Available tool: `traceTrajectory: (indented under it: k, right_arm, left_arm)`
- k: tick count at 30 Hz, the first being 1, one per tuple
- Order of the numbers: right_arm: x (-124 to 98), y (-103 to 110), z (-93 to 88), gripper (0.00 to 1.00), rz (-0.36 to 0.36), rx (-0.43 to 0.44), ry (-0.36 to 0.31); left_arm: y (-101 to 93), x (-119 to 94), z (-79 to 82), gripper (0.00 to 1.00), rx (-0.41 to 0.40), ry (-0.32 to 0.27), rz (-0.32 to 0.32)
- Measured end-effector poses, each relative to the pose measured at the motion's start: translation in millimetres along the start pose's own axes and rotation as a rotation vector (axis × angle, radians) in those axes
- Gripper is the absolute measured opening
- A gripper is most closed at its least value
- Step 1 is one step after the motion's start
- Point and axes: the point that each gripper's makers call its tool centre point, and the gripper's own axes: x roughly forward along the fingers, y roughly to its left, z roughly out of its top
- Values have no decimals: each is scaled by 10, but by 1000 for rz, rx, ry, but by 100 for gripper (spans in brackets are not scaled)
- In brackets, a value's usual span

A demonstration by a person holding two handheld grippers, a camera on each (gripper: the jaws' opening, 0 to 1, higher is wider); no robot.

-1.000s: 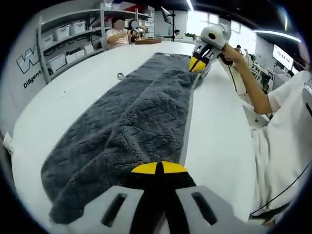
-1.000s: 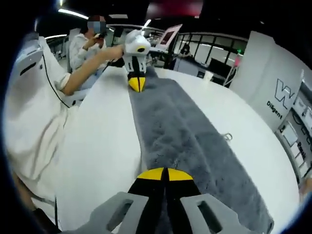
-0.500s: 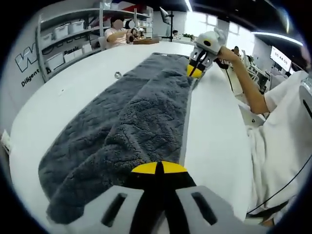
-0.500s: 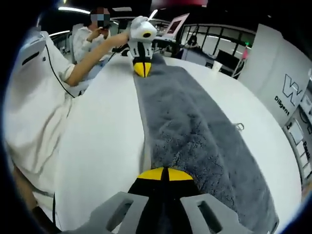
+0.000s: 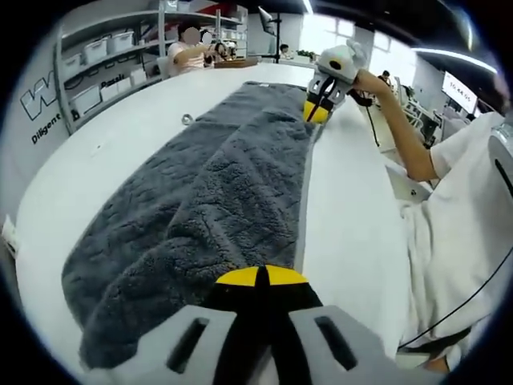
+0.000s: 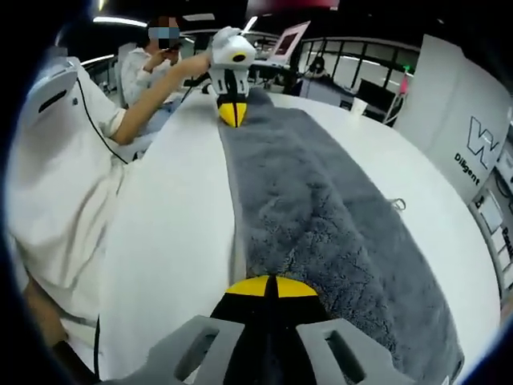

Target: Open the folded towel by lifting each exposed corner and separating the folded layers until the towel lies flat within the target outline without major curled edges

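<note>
A long grey fleece towel (image 5: 208,192) lies stretched along the white round table (image 5: 353,224), still doubled lengthwise with a folded layer running down its length. My left gripper (image 5: 260,277) is shut on the near end of the towel's edge. At the far end my right gripper (image 5: 318,111) pinches the same edge, held by a hand. In the right gripper view the towel (image 6: 321,208) runs away from my right gripper (image 6: 270,286), which is shut on it, toward my left gripper (image 6: 232,114) at the other end.
A small metal ring (image 5: 187,119) lies on the table beside the towel. The person's white-clad body (image 5: 465,224) stands along the table's edge. Shelves with bins (image 5: 96,56) line the wall behind. A paper cup (image 6: 357,107) stands on the far side.
Both grippers stay clamped on the towel's ends. The views have shifted slightly, and the towel's edge between them looks a little straighter.
</note>
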Motion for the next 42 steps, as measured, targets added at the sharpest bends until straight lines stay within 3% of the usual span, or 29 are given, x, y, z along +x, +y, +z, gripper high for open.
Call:
traceTrajectory:
  k: [21, 42]
  right_arm:
    - [-52, 153, -18, 0, 46, 37, 16]
    - [-110, 281, -50, 0, 86, 63, 20]
  left_arm:
    - [-120, -31, -45, 1, 11, 39, -21]
    - [-238, -61, -87, 1, 15, 40, -72]
